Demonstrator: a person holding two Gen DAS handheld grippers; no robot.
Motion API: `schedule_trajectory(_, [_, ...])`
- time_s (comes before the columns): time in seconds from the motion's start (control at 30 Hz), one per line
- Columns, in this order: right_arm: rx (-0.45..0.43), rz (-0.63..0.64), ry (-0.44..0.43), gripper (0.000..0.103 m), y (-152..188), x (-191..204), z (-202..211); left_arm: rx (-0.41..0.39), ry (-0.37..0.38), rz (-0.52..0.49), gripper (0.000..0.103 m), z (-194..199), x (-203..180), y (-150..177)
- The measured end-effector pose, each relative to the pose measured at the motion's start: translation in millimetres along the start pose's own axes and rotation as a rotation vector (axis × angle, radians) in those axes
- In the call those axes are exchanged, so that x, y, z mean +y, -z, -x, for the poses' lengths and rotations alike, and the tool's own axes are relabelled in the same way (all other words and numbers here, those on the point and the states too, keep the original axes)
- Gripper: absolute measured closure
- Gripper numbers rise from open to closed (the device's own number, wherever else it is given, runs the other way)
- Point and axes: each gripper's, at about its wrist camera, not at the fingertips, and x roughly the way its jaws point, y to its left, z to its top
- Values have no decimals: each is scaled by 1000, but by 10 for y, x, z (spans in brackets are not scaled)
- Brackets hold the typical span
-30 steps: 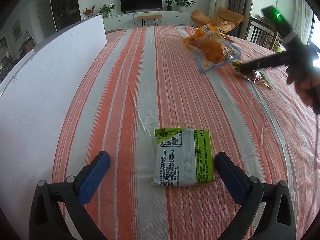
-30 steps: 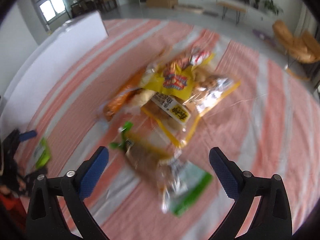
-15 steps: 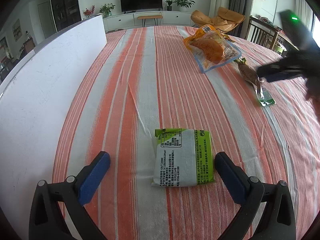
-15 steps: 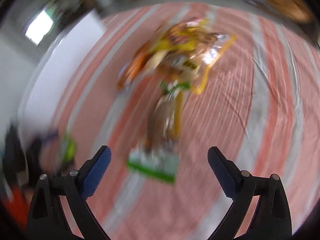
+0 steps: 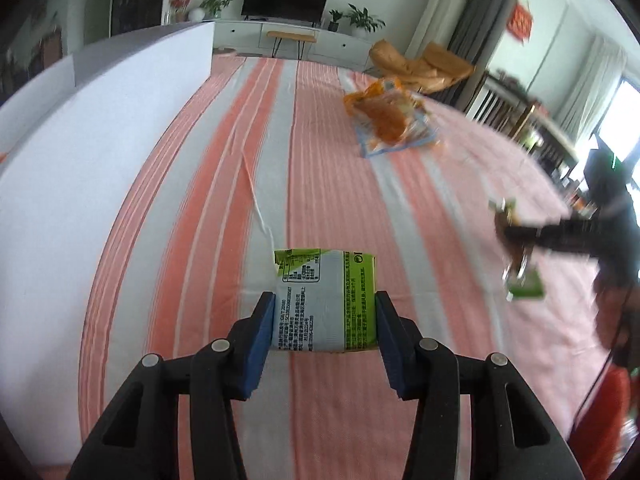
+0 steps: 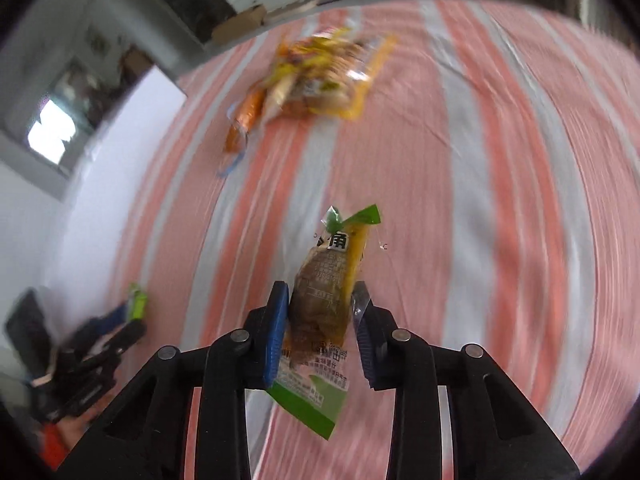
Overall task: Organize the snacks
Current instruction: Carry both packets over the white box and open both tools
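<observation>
My left gripper (image 5: 325,322) is shut on a green and white snack packet (image 5: 325,299), its blue pads against both sides, low over the striped tablecloth. My right gripper (image 6: 321,322) is shut on a brown snack in a clear and green wrapper (image 6: 326,296), held off the table. That right gripper also shows at the right of the left wrist view (image 5: 516,236) with the brown snack (image 5: 520,264) hanging from it. The left gripper appears blurred at the lower left of the right wrist view (image 6: 132,312).
A pile of orange and yellow snack bags (image 5: 390,122) lies farther back on the table, also blurred in the right wrist view (image 6: 320,76). A white panel (image 5: 80,148) runs along the table's left side. The orange-striped cloth (image 5: 320,184) covers the table.
My left gripper closed from wide open onto the green and white packet. My right gripper closed on the brown snack, lifted it and carried it away from the pile.
</observation>
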Motion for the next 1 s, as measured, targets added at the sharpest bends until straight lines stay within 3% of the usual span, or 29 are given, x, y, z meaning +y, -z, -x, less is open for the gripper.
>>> schedule_trajectory(0.13, [-11, -98, -124, 70, 123, -88, 186, -65, 65, 61, 55, 441, 97, -186])
schedule_trajectory(0.23, [-28, -95, -228, 70, 0, 277, 282, -142, 41, 86, 55, 914, 344, -412])
schedule_trajectory(0.37, [-42, -18, -397, 70, -308, 1112, 292, -191, -118, 110, 55, 1443, 965, -622])
schedule_trajectory(0.53, [-20, 186, -553, 70, -551, 2673, 190, -169, -341, 182, 55, 1792, 1876, -710])
schedule_trajectory(0.57, [-15, 223, -558, 70, -554, 2922, 134, -162, -375, 196, 53, 1813, 2018, -711])
schedule_trajectory(0.63, [14, 297, -581, 64, -552, 3466, -52, -148, -433, 234, 32, 1831, 2294, -707])
schedule_trajectory(0.67, [29, 323, -582, 56, -525, 3625, -120, -146, -466, 256, 18, 1843, 2396, -689])
schedule_trajectory(0.7, [37, 354, -576, 32, -522, 3780, -211, -152, -505, 280, 17, 1880, 2474, -658])
schedule_trajectory(0.73, [22, 372, -569, 20, -527, 3850, -252, -164, -525, 299, 17, 1922, 2514, -617])
schedule_trajectory(0.87, [-78, 427, -511, 12, -480, 3577, -175, -245, -463, 346, 16, 2100, 2415, -431])
schedule_trajectory(1.0, [-184, 530, -173, 8, -251, 2694, -173, -274, -294, 294, 16, 2073, 1821, -242])
